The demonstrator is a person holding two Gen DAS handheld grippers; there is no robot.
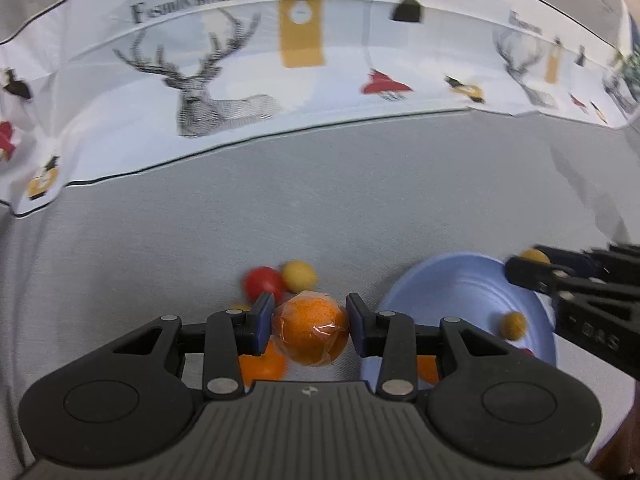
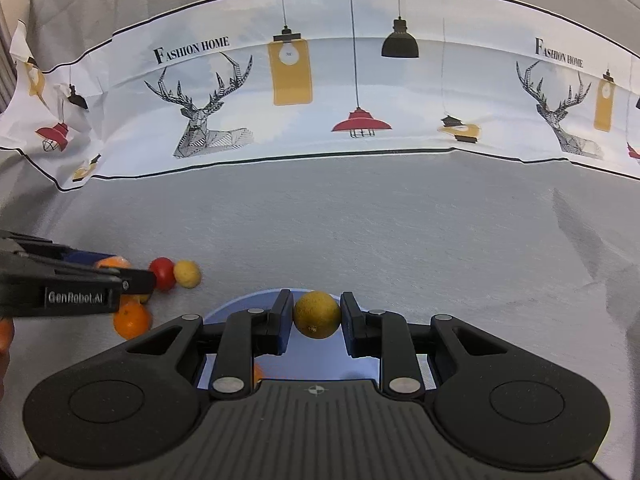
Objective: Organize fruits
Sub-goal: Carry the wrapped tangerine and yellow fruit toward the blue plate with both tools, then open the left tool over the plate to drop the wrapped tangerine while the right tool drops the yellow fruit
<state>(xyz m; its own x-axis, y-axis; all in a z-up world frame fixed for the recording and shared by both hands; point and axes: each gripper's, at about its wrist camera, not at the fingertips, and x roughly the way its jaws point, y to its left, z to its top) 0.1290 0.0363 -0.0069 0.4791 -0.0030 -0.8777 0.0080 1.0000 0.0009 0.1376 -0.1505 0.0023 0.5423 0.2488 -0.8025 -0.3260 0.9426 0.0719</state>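
1. Left gripper (image 1: 310,330): its blue pads pinch a round orange (image 1: 310,332) wrapped in glossy clear film. The fruit is held clear of the grey cloth (image 1: 320,200), beside the bowl's left rim.
2. Right gripper (image 2: 316,318): its pads pinch a small, round, dull yellow fruit (image 2: 317,314) with a matte, pitted skin, held over the far rim of the blue bowl (image 2: 240,304).
3. Left wrist view only: the bowl's interior (image 1: 452,292) is visible, smooth and shallow with concentric rings. One small yellow fruit (image 1: 514,325) lies inside near the right wall. An orange patch (image 1: 426,368) and a red sliver (image 1: 527,351) also show there, too hidden to identify.
4. Right wrist view only: the loose pile on the cloth left of the bowl appears sharply, comprising a glossy red fruit (image 2: 163,273), a yellow fruit (image 2: 187,274) touching it, and a bare orange (image 2: 132,320) nearer the camera.
5. The same view reads "GenRobot.AI" on the left gripper's black body (image 2: 76,298).
6. Backdrop (image 2: 320,92): a creased white sheet printed with geometric stags, pendant lamps and "FASHION HOME". It is sharp in the right wrist view and motion-blurred in the left.
7. The grey cloth is finely woven, with creases at the right.
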